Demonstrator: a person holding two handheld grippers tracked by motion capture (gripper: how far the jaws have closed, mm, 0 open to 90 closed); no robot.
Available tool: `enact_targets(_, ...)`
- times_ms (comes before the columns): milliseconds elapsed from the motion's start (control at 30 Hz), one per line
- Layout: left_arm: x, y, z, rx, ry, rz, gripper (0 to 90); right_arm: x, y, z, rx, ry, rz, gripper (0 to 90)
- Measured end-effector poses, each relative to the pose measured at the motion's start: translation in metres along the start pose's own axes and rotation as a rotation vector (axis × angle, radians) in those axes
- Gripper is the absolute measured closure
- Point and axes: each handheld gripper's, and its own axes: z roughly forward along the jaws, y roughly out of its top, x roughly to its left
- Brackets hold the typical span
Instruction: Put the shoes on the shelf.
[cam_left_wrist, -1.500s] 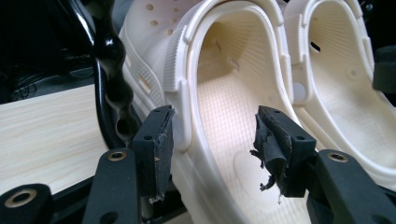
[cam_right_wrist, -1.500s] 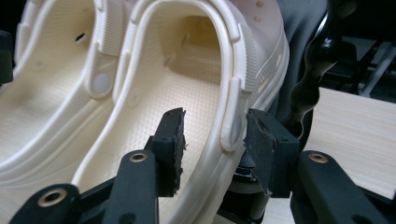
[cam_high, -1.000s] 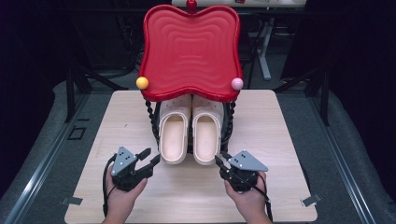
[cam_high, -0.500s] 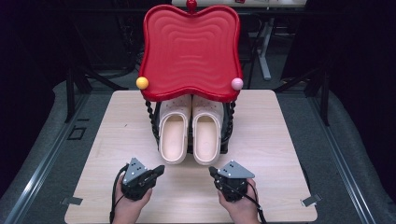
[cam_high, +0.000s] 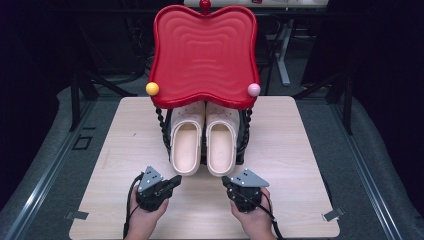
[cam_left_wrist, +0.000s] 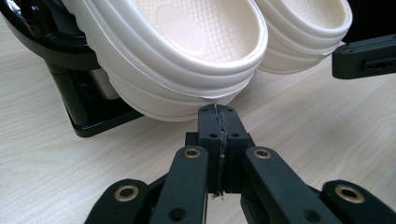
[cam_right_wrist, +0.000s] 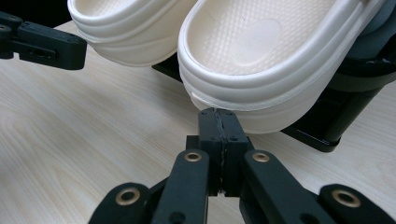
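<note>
The fingers (cam_left_wrist: 218, 135) of the left gripper (cam_high: 159, 188) are pressed together with nothing between them, as seen at lower centre of the left gripper view, where their tips stand just short of the heel of the left clog (cam_left_wrist: 187, 51). The fingers (cam_right_wrist: 219, 135) of the right gripper (cam_high: 241, 186) are likewise pressed together and empty at lower centre of the right gripper view, with their tips just below the heel rim of the right clog (cam_right_wrist: 261, 51); whether the tips touch the clogs cannot be told. In the high view, the left gripper is held in the left hand (cam_high: 145, 220) at lower centre-left of the frame, and the right gripper is held in the right hand (cam_high: 257, 220) at lower centre-right. A black cable is seen trailing from each gripper toward the bottom edge. Both grippers are located over the near part of the light wooden desk (cam_high: 300, 150), each in front of one clog. The two cream clogs are set side by side at frame centre, heels toward the bottom of the frame and toes tucked under a red tray (cam_high: 202, 50). The clogs are carried on a black rack (cam_high: 165, 132), whose base rests on the desk. The red tray, with a wavy outline and ribbed surface, is mounted on top of the rack in the upper centre. A yellow ball (cam_high: 152, 88) is seen at its lower left corner and a pink ball (cam_high: 254, 90) at its lower right corner.
</note>
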Motion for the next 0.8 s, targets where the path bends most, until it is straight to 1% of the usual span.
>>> enact_targets(100, 0.000, 0.001, -0.002, -0.001, 0.018, 0.003, 89.9, 0.000, 0.000, 0.000, -0.005, -0.012, 0.000, 90.0)
enact_targets(167, 0.001, 0.003, -0.003, 0.002, 0.019, 0.001, 89.9, -0.002, 0.001, -0.003, -0.003, -0.018, 0.005, 90.0)
enact_targets(200, 0.002, 0.004, -0.003, -0.005, 0.022, -0.002, 89.9, -0.003, 0.001, -0.003, 0.000, -0.019, 0.007, 90.0)
enact_targets(267, 0.004, 0.005, -0.003, -0.011, 0.033, -0.011, 89.9, -0.004, 0.002, -0.005, -0.002, -0.041, -0.012, 90.0)
enact_targets(300, 0.006, 0.007, -0.003, -0.011, 0.033, -0.017, 89.9, -0.004, 0.003, -0.005, -0.005, -0.050, -0.014, 90.0)
enact_targets(333, 0.006, 0.008, -0.002, -0.010, 0.035, -0.022, 89.9, -0.005, 0.004, -0.006, -0.005, -0.050, -0.007, 90.0)
enact_targets(367, 0.007, 0.010, -0.001, -0.019, 0.039, -0.020, 89.9, -0.007, 0.005, -0.006, -0.005, -0.051, 0.000, 90.0)
enact_targets(467, 0.009, 0.014, 0.002, -0.019, 0.043, -0.013, 89.9, -0.010, 0.009, -0.005, -0.013, -0.060, 0.005, 90.0)
enact_targets(500, 0.010, 0.016, 0.003, -0.015, 0.051, -0.010, 89.8, -0.010, 0.011, -0.005, -0.013, -0.065, 0.003, 90.0)
enact_targets(700, 0.016, 0.022, 0.009, -0.019, 0.059, -0.017, 89.8, -0.015, 0.020, -0.001, -0.017, -0.079, -0.004, 90.0)
enact_targets(733, 0.016, 0.024, 0.009, -0.014, 0.058, -0.012, 89.8, -0.016, 0.021, 0.000, -0.015, -0.080, -0.004, 90.0)
enact_targets(800, 0.017, 0.027, 0.010, -0.020, 0.063, -0.009, 89.9, -0.018, 0.024, 0.001, -0.019, -0.083, -0.001, 90.0)
